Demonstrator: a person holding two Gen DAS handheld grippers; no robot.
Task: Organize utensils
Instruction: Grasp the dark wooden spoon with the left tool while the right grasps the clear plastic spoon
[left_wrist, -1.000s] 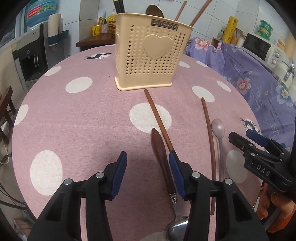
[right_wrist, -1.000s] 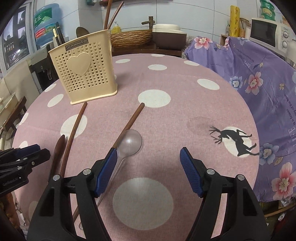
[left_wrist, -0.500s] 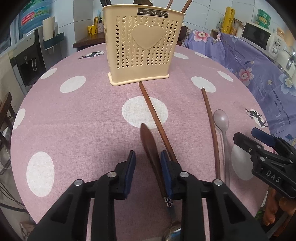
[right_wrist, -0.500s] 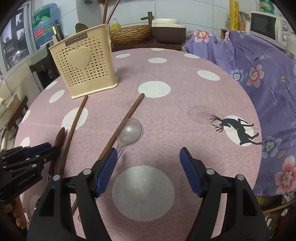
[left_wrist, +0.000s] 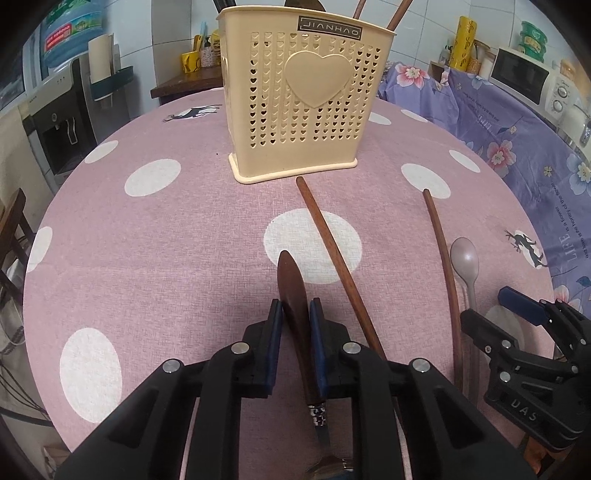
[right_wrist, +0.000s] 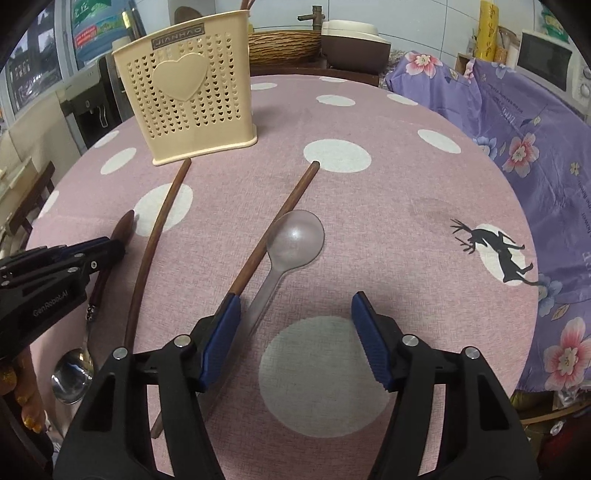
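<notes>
Left tongs (left_wrist: 296, 314) have just closed onto the wooden spoon handle (left_wrist: 293, 295) lying near the holder (left_wrist: 303, 96). Right tongs (right_wrist: 295, 328), half-open and narrowing, straddle the plastic spoon (right_wrist: 291, 240) for pickup.

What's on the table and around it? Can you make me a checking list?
Surface: round table, pink cloth with white dots.
Job's things: cream holder upright with utensils inside; two wooden sticks, a clear plastic spoon and a metal spoon with a dark handle lying flat.
Clutter: nothing seen on the table.
Grippers: left gripper has just closed on the dark handle; right gripper has just been closing, pads apart, the plastic spoon's handle between them, untouched.
Cables: some at the floor, left edge.
Surroundings: water dispenser, microwave, purple flowered cloth.
</notes>
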